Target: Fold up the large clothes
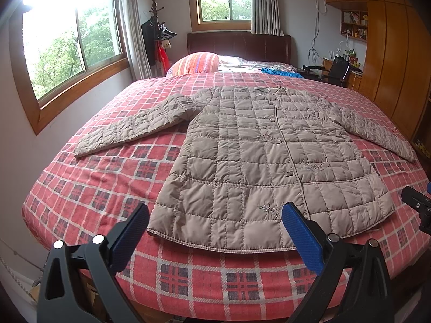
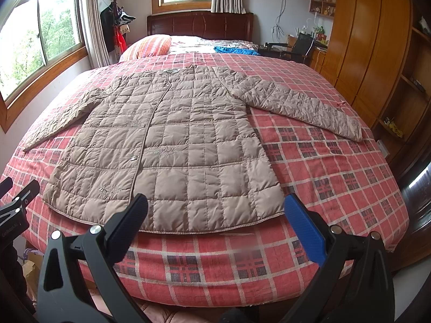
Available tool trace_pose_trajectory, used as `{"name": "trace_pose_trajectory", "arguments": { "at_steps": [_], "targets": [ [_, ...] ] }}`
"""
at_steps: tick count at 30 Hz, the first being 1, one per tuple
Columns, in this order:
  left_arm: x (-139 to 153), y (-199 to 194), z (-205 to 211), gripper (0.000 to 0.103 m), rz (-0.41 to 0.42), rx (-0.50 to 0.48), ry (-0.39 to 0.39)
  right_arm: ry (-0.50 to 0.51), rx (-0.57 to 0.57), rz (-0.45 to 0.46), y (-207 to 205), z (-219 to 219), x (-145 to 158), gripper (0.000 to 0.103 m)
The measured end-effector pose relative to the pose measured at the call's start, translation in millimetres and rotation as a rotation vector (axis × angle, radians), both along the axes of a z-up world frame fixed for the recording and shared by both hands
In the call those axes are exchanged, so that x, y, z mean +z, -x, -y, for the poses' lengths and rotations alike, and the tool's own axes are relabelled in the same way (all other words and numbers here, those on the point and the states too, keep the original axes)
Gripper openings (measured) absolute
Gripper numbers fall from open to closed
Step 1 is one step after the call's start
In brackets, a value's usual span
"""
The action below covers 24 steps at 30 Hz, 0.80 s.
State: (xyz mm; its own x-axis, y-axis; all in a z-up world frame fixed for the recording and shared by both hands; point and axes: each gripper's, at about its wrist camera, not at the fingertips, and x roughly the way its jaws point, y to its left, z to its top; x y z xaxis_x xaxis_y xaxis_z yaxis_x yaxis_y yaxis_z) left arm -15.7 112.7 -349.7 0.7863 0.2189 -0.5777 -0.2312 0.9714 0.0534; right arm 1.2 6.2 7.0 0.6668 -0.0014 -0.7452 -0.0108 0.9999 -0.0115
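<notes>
A beige quilted jacket (image 1: 258, 156) lies flat and buttoned on the red plaid bed (image 1: 89, 188), collar toward the headboard, both sleeves spread outward. In the left wrist view my left gripper (image 1: 216, 223) is open, held in the air before the jacket's hem, nothing between its blue pads. In the right wrist view the same jacket (image 2: 172, 145) fills the middle, and my right gripper (image 2: 216, 215) is open just short of the hem's right half, touching nothing. The right gripper's tip (image 1: 416, 204) shows at the left view's right edge, and the left gripper's tip (image 2: 18, 196) at the right view's left edge.
An orange striped pillow (image 1: 195, 63) and a blue cloth (image 1: 280, 72) lie near the dark wooden headboard (image 1: 239, 45). Windows line the left wall. Wooden wardrobes (image 2: 377, 53) and a cluttered desk (image 2: 304, 44) stand along the right. A coat rack (image 1: 159, 35) stands in the far corner.
</notes>
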Motion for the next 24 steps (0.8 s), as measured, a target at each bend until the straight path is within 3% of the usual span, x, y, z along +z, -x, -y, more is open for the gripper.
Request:
{"name": "trace_pose_trajectory", "arguments": {
  "at_steps": [24],
  "targets": [
    [-0.6, 0.7, -0.8, 0.099, 0.002, 0.001, 0.001, 0.001, -0.001, 0.001, 0.2, -0.2, -0.7, 0.1]
  ]
}}
